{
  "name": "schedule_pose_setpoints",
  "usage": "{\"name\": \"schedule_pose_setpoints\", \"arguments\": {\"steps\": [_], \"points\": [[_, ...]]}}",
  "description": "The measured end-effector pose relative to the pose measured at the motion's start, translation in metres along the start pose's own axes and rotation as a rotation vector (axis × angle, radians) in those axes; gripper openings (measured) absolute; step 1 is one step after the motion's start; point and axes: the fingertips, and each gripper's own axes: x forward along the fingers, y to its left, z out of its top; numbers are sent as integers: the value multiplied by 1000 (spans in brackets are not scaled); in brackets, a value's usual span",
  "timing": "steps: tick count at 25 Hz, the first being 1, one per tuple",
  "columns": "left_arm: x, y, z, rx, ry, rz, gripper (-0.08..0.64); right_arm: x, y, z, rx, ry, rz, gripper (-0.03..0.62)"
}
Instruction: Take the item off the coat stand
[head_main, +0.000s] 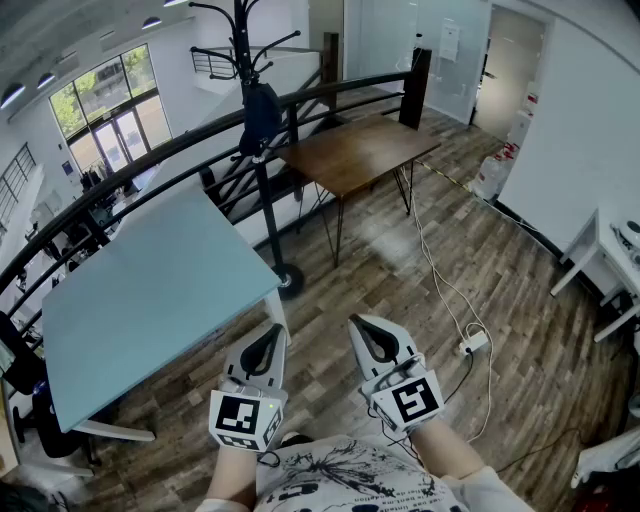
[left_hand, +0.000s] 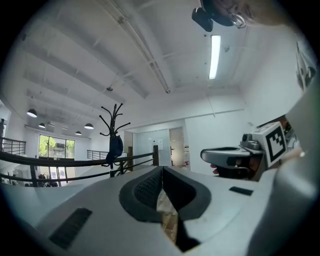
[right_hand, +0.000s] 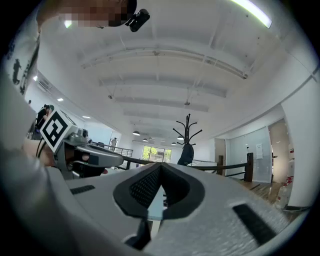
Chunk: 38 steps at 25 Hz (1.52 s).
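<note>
A black coat stand (head_main: 256, 150) rises by the railing, well ahead of me. A dark blue item (head_main: 260, 118) hangs from its upper hooks; the same item (left_hand: 115, 148) shows far off in the left gripper view, and the item (right_hand: 186, 154) in the right gripper view. My left gripper (head_main: 274, 333) and right gripper (head_main: 358, 328) are held low and close to my body, side by side, both shut and empty. Both point toward the coat stand (left_hand: 114, 135) from a distance.
A light blue table (head_main: 150, 290) stands to the left in front of me, a brown wooden table (head_main: 355, 150) beyond the stand. A black railing (head_main: 150, 160) runs behind them. A white cable and power strip (head_main: 470, 345) lie on the wooden floor to the right.
</note>
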Motion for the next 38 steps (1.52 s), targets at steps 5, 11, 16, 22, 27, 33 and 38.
{"name": "schedule_pose_setpoints", "arguments": {"steps": [5, 11, 16, 22, 27, 33, 38], "points": [[3, 3, -3, -1, -1, 2, 5, 1, -5, -3, -14, 4, -5, -9], [13, -1, -9, 2, 6, -8, 5, 2, -11, -9, -4, 7, 1, -8], [20, 0, -11, -5, 26, -2, 5, 6, -17, -17, 20, 1, -4, -8], [34, 24, -30, -18, 42, 9, 5, 29, -26, -34, 60, 27, -12, -8], [71, 59, -48, -31, 62, 3, 5, 75, -43, -58, 74, 53, -14, -8], [150, 133, -49, -46, 53, -14, 5, 171, -80, -72, 64, 60, -36, -8], [228, 207, -45, -40, 32, -45, 5, 272, -119, -81, 74, 66, -61, -8]]}}
